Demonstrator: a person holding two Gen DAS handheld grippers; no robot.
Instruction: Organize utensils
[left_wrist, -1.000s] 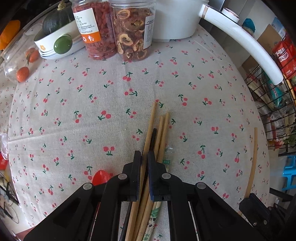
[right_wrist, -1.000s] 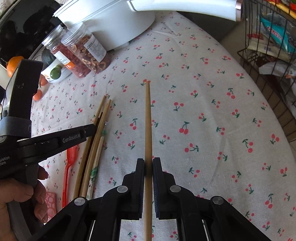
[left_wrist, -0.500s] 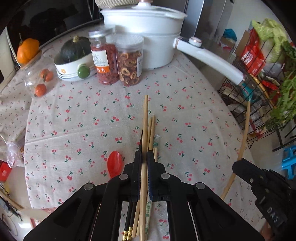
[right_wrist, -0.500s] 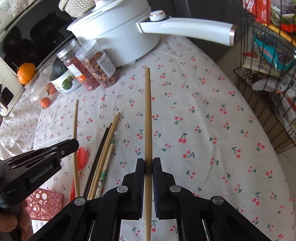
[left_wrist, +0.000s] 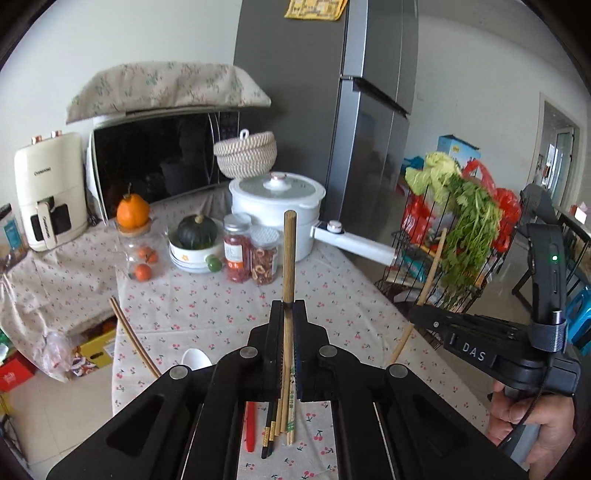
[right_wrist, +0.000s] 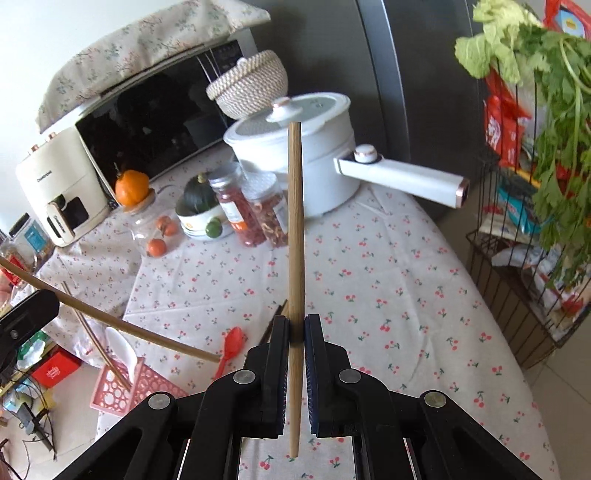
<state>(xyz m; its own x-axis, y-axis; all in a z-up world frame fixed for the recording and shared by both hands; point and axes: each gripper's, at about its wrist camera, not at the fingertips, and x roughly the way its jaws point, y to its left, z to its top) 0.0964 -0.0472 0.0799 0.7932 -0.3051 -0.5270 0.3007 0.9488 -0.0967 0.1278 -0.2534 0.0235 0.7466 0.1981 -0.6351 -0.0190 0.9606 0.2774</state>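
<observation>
Fingers of the left gripper (left_wrist: 289, 314) clamp tight on 1 wooden chopstick (left_wrist: 288, 258), which sticks up and forward past the tips, lifted clear of the worktop (left_wrist: 332, 288). Fingers of the right gripper (right_wrist: 296, 326) pinch a second wooden chopstick (right_wrist: 295, 221) the same way, near its lower third, with the short end hanging below the pads and the long end pointing up toward the white pot (right_wrist: 314, 147).

Left wrist view: right gripper sits at the right, a hand (left_wrist: 532, 417) on its grip, its chopstick slanting up beside the wire basket (left_wrist: 461, 288) of greens. Right wrist view: left gripper is at the left edge, its chopstick running diagonally over the cloth.

Remaining utensils lie on the cherry-print cloth under the left gripper: a bundle of chopsticks (left_wrist: 284, 424), 1 of them black with a gold end, and a red spoon (right_wrist: 231, 349) just beside them. A white spoon (right_wrist: 120, 349) and 2 more chopsticks (right_wrist: 94, 338) rest in a pink perforated basket (right_wrist: 122, 387) at the worktop's left edge.

At the far side stand 2 jars (left_wrist: 251, 253) of dried food, a bowl holding a dark green squash (left_wrist: 195, 232), the pot with its long handle, a microwave (left_wrist: 155, 162) under a floral cover, and an air fryer (left_wrist: 50, 192).
</observation>
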